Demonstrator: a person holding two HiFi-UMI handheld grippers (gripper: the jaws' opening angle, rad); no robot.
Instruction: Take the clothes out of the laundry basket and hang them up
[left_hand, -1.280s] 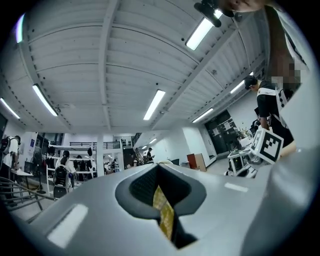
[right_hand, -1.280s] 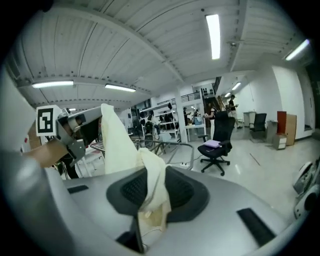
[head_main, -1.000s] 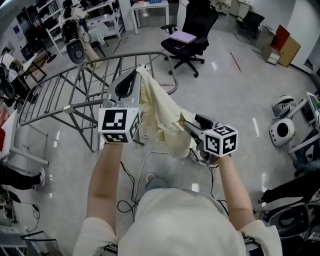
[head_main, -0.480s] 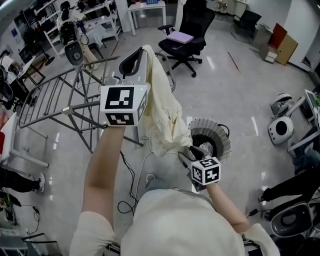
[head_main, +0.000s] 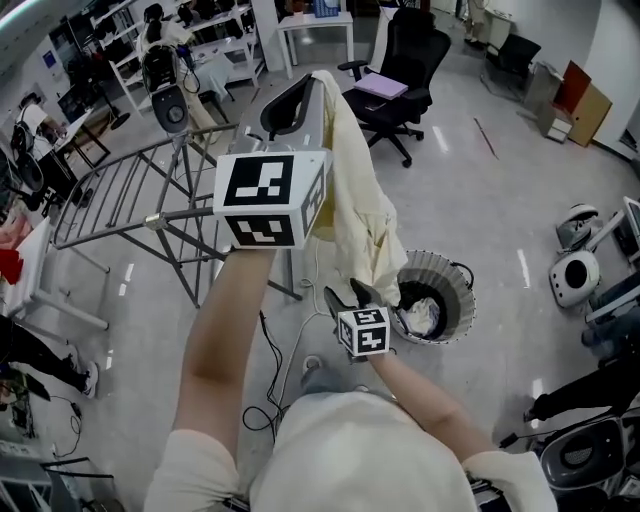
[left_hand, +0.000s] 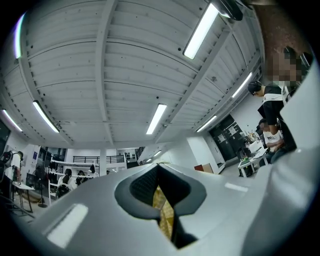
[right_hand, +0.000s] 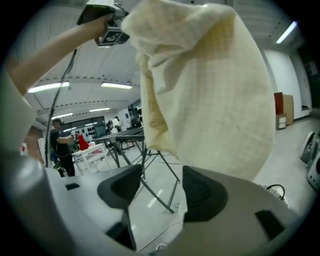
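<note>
1. Seen from the head, the left gripper (head_main: 312, 85) is raised high and clenched on the top edge of a cream garment (head_main: 360, 210).
2. The garment hangs free from that pinch. Its lower end is near the right gripper and just left of the round laundry basket (head_main: 432, 264) on the floor.
3. The left gripper view shows a thin yellow strip of fabric nipped between the closed jaws.
4. The right gripper (head_main: 350, 298) is low, near the person's body. Its jaws are apart, have just been closing a little, and hold nothing.
5. In the right gripper view the garment hangs just beyond the jaws, untouched.
6. A grey drying rack (head_main: 120, 190) stands to the left, with bare rails.
7. The step in hand looks like spreading the garment for the rack. The right gripper would best take a free lower corner, well apart from the left's pinch, so the cloth opens flat.
8. The top pinch looks narrow, so a hard tug may pull it loose. A gentle sideways draw seems safer, with the hem clear of the basket.
</note>
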